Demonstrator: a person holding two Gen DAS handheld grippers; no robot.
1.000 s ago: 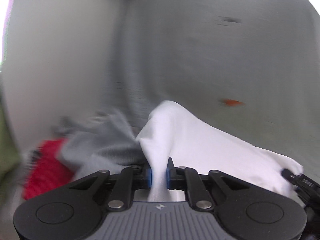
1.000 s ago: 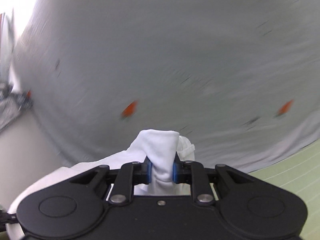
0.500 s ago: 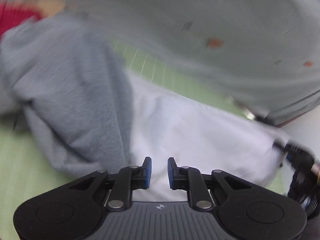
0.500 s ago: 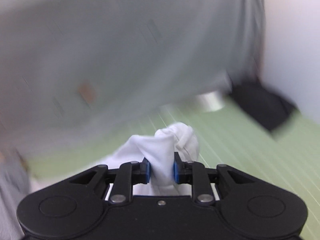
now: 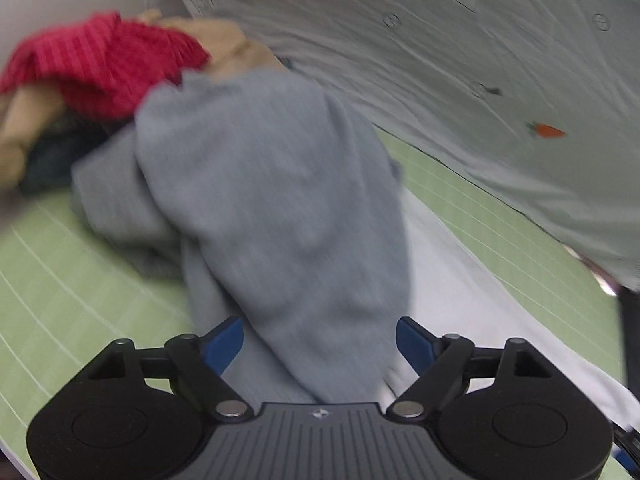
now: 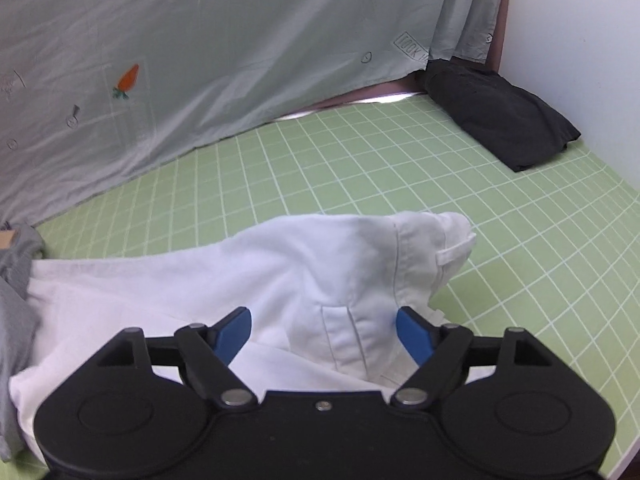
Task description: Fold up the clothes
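A green cutting mat (image 6: 360, 168) ruled with a pale grid covers the desk; behind it, from nine o'clock round to one o'clock in the right wrist view, hangs a pale grey-green cloth backdrop (image 6: 240, 52) printed with a small orange carrot (image 6: 129, 80); a plain white wall (image 6: 580, 32) closes the room at two o'clock, and a folded black garment (image 6: 500, 116) lies on the mat in that corner.

The white trousers (image 6: 280, 276) lie on the mat directly ahead of the right gripper (image 6: 324, 330); their long axis runs from eight o'clock toward two o'clock, with the waistband and belt loops at the two o'clock end, raised in a soft hump, and the legs trailing off toward the lower left under the gripper body. The right gripper is spread wide, its blue pads on either side of the waistband cloth without pinching it.

In the left wrist view the left gripper (image 5: 319, 342) is likewise spread wide, holding nothing; a grey knit garment (image 5: 272, 208) lies heaped between and beyond its pads, its length running from twelve to six o'clock, partly overlapping the white trousers at four o'clock. At ten o'clock sits a blurred pile: a red ribbed garment (image 5: 100, 68) over a tan garment (image 5: 224, 40).
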